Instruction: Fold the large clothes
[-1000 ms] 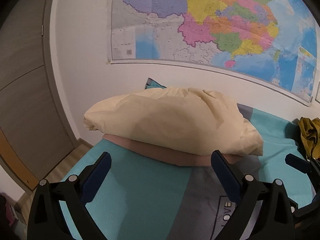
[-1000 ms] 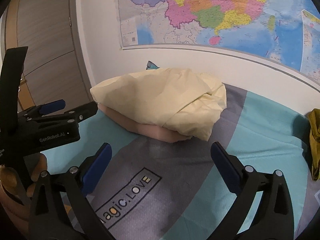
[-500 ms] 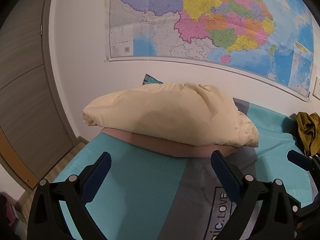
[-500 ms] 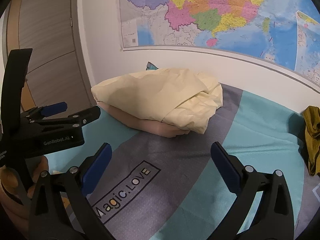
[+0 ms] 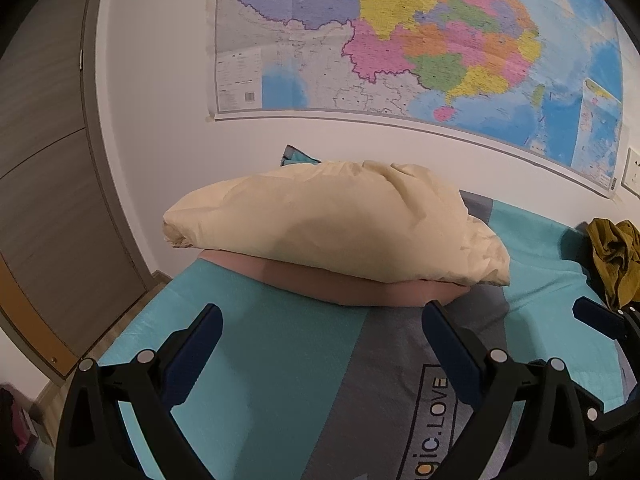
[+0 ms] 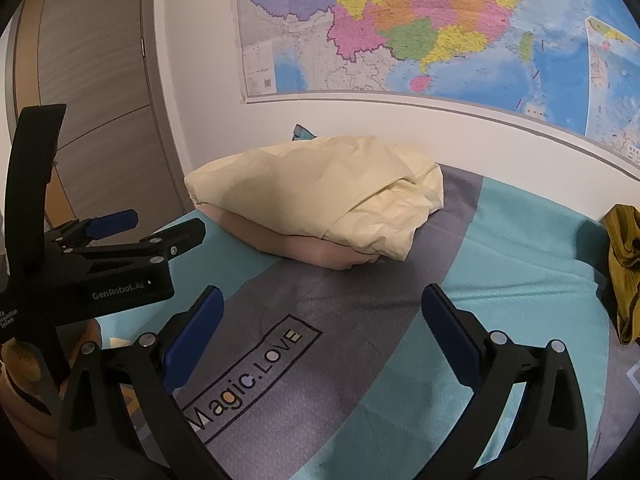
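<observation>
A folded cream garment (image 5: 328, 220) lies on top of a folded pink one (image 5: 344, 286) at the far end of the bed; both also show in the right wrist view, cream (image 6: 320, 196) over pink (image 6: 304, 250). An olive-yellow garment (image 5: 614, 256) lies crumpled at the right, also in the right wrist view (image 6: 624, 264). My left gripper (image 5: 322, 316) is open and empty, short of the stack. My right gripper (image 6: 322, 300) is open and empty over the bedsheet. The left gripper also appears from the side in the right wrist view (image 6: 160, 228).
The bed (image 6: 500, 280) has a teal and grey sheet printed "Magic.LOVE". A large map (image 5: 400, 40) hangs on the white wall behind. A wooden door (image 5: 48, 160) and floor lie beyond the bed's left edge.
Both grippers have drawn back slightly from the stack, which now looks a little farther away. Both stay open and empty. The clothes have not moved.
</observation>
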The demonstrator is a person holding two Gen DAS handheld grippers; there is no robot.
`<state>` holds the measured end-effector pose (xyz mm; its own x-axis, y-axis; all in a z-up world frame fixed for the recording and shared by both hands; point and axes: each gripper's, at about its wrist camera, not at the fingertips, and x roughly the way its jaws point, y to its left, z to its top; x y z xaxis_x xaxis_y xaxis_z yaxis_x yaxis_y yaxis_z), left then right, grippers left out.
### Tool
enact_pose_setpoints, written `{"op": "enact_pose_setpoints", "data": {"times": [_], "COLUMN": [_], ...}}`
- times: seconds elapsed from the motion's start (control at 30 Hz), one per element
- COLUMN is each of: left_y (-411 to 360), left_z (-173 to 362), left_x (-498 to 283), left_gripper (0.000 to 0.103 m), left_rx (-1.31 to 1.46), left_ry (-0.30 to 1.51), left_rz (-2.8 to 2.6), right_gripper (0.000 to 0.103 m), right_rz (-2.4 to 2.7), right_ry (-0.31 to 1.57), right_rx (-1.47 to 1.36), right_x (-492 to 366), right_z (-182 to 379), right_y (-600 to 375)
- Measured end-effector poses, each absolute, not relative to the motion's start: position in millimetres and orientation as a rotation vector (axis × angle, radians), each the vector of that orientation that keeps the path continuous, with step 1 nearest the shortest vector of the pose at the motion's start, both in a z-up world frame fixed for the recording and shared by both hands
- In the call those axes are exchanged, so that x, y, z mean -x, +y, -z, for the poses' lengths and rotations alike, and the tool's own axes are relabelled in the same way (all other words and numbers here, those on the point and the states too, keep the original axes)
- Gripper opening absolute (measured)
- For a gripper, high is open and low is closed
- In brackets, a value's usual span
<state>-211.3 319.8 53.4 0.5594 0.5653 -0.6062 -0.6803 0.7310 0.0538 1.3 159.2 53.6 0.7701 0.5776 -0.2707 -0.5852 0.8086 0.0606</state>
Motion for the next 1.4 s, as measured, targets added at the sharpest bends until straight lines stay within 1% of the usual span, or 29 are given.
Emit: {"op": "enact_pose_setpoints", "data": {"times": [1.4], "left_y": [320.6], "left_z": [-50.9], "left_x": [208.2], "left_gripper": [0.096], "left_rx": [0.201], "left_ry": [0.643], "left_rz": [-0.726], "right_gripper": [0.097], "right_rz": [-0.633], "right_ry": [0.303], "right_rx": [0.007], "right_x": [-0.4], "right_z": [-50.4], "right_y": [159.1]}}
